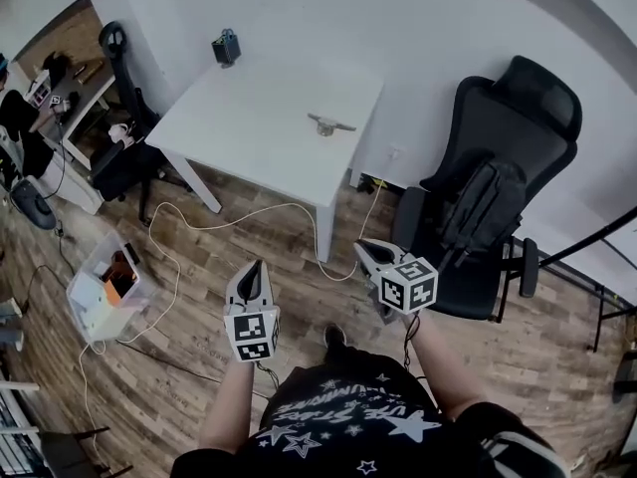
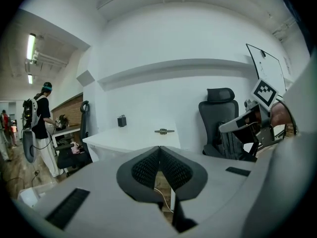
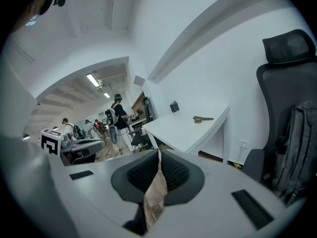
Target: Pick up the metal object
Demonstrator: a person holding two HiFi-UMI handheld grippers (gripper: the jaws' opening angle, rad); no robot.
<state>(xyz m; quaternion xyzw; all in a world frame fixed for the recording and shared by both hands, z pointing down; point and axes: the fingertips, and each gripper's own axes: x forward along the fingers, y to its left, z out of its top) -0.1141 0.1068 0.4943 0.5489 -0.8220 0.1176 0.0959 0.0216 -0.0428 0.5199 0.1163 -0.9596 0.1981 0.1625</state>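
The metal object, a small grey piece with a crossbar, lies on the white table near its right edge. It also shows far off in the left gripper view as the metal object and in the right gripper view as the metal object. My left gripper is held low over the wooden floor, well short of the table, its jaws shut with nothing between them. My right gripper hovers beside it, nearer the table leg, jaws also together and holding nothing.
A small black item stands at the table's far edge. A black office chair with a backpack sits to the right. White cables trail on the floor, a plastic box lies left, and a person stands by a desk.
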